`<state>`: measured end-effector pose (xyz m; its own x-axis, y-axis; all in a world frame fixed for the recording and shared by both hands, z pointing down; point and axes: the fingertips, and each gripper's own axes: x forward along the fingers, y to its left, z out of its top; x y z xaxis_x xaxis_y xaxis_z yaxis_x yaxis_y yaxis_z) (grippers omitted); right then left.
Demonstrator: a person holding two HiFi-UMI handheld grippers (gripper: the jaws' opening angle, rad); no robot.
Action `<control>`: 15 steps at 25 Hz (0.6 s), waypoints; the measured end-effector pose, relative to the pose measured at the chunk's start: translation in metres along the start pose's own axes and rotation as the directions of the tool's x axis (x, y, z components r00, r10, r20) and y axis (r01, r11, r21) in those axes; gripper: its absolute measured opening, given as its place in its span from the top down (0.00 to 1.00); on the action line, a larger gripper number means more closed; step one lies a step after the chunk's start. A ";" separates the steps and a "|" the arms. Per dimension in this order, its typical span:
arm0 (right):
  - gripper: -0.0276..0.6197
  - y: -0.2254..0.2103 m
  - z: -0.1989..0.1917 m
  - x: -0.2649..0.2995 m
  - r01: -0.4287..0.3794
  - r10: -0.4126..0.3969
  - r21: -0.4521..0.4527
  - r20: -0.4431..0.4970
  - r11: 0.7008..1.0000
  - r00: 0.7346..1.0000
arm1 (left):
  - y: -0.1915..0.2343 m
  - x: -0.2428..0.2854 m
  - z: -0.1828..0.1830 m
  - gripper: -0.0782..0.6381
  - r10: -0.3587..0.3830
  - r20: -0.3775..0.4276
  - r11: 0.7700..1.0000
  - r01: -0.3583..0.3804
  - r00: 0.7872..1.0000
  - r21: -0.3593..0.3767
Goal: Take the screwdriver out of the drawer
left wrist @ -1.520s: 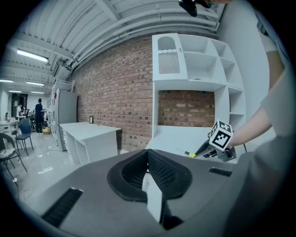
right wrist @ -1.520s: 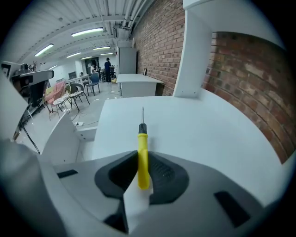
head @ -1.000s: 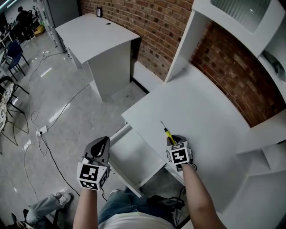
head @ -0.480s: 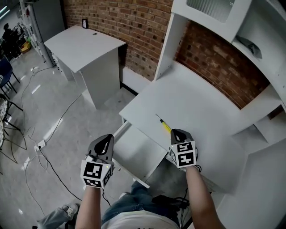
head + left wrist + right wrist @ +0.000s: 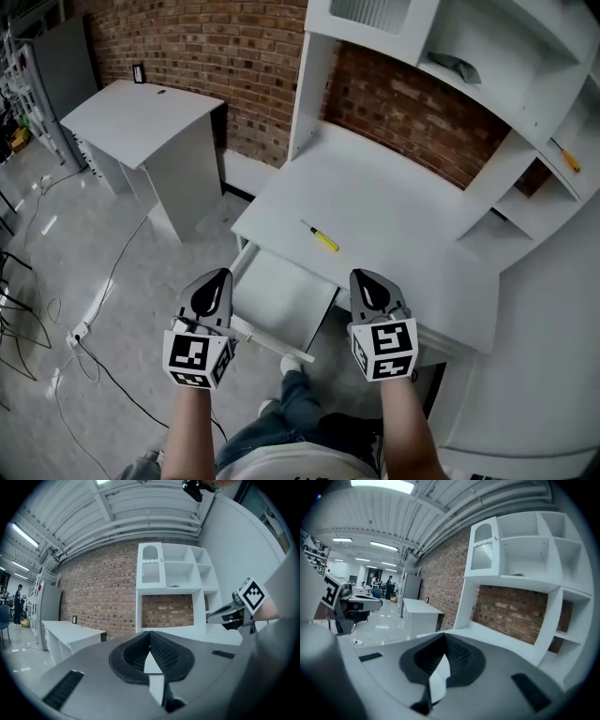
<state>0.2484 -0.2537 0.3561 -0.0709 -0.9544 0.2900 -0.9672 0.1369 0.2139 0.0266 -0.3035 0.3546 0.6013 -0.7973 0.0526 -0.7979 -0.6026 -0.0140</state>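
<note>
Pulled back since a second ago: both grippers, up and away from the desk; right one has left the tool behind.

Desk top bare apart from the tool. Drawer open below the front edge, empty as far as seen.

Left gripper and right gripper: jaws together, nothing in them.

Screwdriver lies flat on the desk, near the front edge, just above the drawer.

Risk: round handle, so a knock to the desk could roll it off into the drawer or onto the floor. Open drawer sits close to the person's legs and could get bumped.
</note>
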 end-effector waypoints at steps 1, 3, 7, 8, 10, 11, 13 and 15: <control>0.94 0.001 0.004 -0.012 0.012 -0.012 0.014 0.016 1.000 1.000 | -0.004 -0.004 0.006 0.87 -0.006 0.015 1.000 0.006 1.000 0.006; 0.94 0.002 0.012 -0.031 0.030 -0.031 0.025 0.047 0.999 0.998 | -0.012 -0.012 0.019 0.87 -0.017 0.045 1.000 0.016 0.999 0.021; 0.94 0.006 0.030 -0.058 0.049 -0.050 0.014 0.110 0.999 0.993 | -0.024 -0.025 0.041 0.87 -0.030 0.096 0.998 0.025 0.995 0.049; 0.94 0.007 0.034 -0.062 0.050 -0.051 0.012 0.124 0.999 0.991 | -0.025 -0.028 0.046 0.87 -0.030 0.106 0.998 0.025 0.994 0.056; 0.94 0.007 0.041 -0.069 0.050 -0.050 0.007 0.149 0.999 0.988 | -0.029 -0.031 0.054 0.87 -0.026 0.122 0.998 0.018 0.992 0.065; 0.94 0.006 0.044 -0.072 0.049 -0.049 0.005 0.159 0.999 0.986 | -0.030 -0.033 0.059 0.87 -0.022 0.129 0.998 0.013 0.991 0.069; 0.94 0.002 0.050 -0.077 0.045 -0.044 0.003 0.179 0.999 0.983 | -0.034 -0.035 0.067 0.87 -0.012 0.145 0.997 0.001 0.989 0.075; 0.94 -0.001 0.056 -0.081 0.036 -0.035 0.003 0.200 0.999 0.979 | -0.037 -0.038 0.075 0.87 0.001 0.162 0.997 -0.014 0.987 0.081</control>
<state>0.2412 -0.1915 0.2807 -0.0840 -0.9924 0.0900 -0.9698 0.1022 0.2216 0.0367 -0.2533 0.2785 0.5998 -0.7925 -0.1099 -0.8000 -0.5922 -0.0960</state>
